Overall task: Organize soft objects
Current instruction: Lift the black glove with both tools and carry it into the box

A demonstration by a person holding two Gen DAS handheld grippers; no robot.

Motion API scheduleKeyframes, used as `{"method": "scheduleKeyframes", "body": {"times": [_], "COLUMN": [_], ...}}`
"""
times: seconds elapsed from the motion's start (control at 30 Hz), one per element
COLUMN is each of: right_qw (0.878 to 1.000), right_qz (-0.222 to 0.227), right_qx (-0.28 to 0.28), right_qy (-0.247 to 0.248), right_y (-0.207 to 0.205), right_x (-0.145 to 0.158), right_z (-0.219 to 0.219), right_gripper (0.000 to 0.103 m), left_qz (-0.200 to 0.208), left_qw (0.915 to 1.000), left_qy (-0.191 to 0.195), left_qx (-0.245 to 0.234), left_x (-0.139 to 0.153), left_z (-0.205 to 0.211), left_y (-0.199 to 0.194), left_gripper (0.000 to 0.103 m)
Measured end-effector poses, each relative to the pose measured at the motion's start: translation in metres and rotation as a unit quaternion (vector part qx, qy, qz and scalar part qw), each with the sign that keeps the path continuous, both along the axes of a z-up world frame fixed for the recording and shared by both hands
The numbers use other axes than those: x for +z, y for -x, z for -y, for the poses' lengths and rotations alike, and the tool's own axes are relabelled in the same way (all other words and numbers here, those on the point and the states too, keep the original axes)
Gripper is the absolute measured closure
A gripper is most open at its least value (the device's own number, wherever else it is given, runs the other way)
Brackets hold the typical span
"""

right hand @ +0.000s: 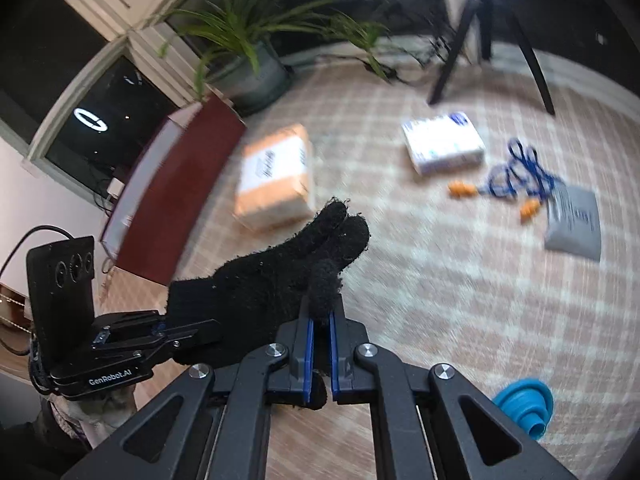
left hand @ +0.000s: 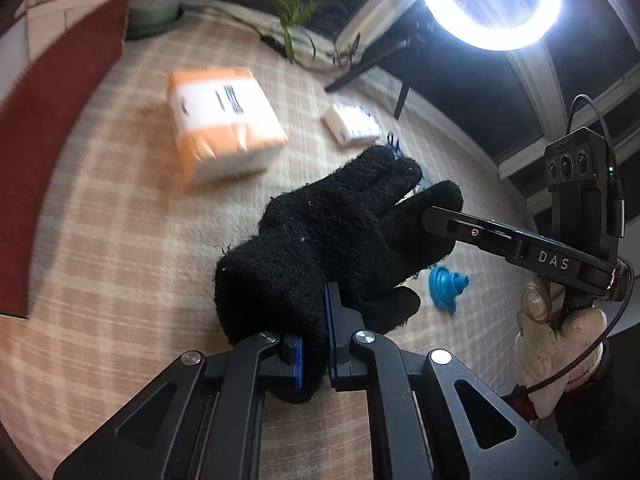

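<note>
Together we hold the black glove (left hand: 320,240) above the checked bench (left hand: 120,240): our left tongs (left hand: 314,344) clamp its cuff, our right tongs (right hand: 320,320) pinch one fingertip. Beyond it lie an orange tissue pack (left hand: 224,124), a white pack (right hand: 442,146) and a blue funnel (right hand: 526,406)

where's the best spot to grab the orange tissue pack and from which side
Take the orange tissue pack across its two long side faces, coming straight down from above. It lies flat on the checked tablecloth with open space around it, and the soft block should squash slightly between the pads. Both tongs are shut on the black glove now, so one must let go first.
</note>
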State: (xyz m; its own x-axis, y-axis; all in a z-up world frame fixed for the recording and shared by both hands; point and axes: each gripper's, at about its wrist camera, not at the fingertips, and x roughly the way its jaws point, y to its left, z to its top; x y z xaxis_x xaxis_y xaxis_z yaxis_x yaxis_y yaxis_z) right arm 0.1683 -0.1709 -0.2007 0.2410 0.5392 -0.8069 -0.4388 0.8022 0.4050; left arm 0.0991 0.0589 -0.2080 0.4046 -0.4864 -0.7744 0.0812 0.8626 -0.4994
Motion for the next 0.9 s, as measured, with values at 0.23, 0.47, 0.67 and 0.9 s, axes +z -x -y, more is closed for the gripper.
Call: {"method": "scheduleKeyframes", "body": {"times": [0.23, 0.47, 0.67, 0.9], "right_qw": [0.997, 0.988, 0.973, 0.961], "right_qz": [0.057, 0.108, 0.147, 0.155], "right_qx": [0.05, 0.11, 0.176, 0.227], "right_qy": [-0.012, -0.019, -0.011, 0.004], "right_y": [-0.002, -0.003, -0.003, -0.007], "right_x": [0.053, 0.098, 0.117, 0.106], "right_z": [-0.052, -0.126, -0.215, -0.302], "right_gripper": [0.097, 0.097, 0.097, 0.097], "left_qz": [0.049, 0.096, 0.113, 0.101], "left_qw": [0.9979, 0.9898, 0.9782, 0.9659], "left_qy": [0.001, -0.007, -0.022, -0.042], "left_qx": [0.042, 0.106, 0.173, 0.235], "left_x": [0.04, 0.078, 0.089, 0.073], "left_z": [-0.04, -0.1, -0.156, -0.209], "left_y": [0.008, 0.022, 0.031, 0.032], "left_gripper": [0.096, 0.096, 0.096, 0.096]}}
